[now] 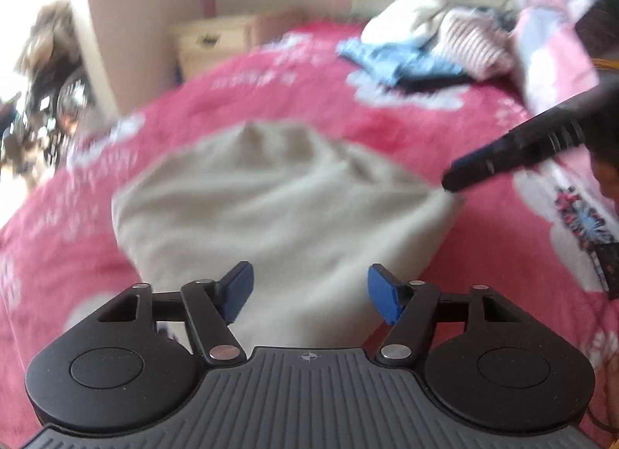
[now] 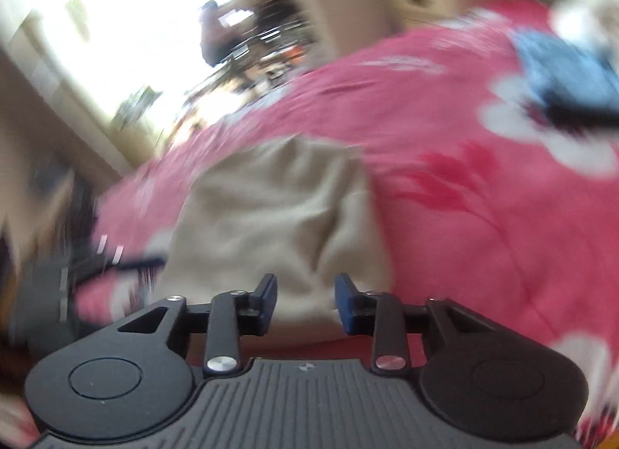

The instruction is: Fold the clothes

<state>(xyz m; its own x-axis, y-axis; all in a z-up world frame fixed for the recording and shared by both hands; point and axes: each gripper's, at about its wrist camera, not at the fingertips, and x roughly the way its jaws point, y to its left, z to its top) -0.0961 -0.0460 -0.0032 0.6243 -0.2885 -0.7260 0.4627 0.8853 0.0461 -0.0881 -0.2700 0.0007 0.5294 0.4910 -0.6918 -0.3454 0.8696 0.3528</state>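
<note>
Noted beige garment point(image 1: 278, 209) lying rumpled on pink bedspread point(image 1: 483, 247). Found left gripper point(image 1: 310, 294) spread wide above it, gripping nothing. Found right gripper point(image 2: 305, 304) parted narrower, likewise unladen, at garment's edge.

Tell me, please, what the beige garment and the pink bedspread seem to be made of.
Beige garment: probably soft matte knit, perhaps cotton; it lies in loose rounded folds. Pink bedspread: likely plush printed fabric with white flowers, no sheen. Motion blur hides the weave.

A garment point(image 1: 278, 197) lies on the bed point(image 1: 483, 236); a clothes pile point(image 1: 425, 42) sits behind it.
</note>
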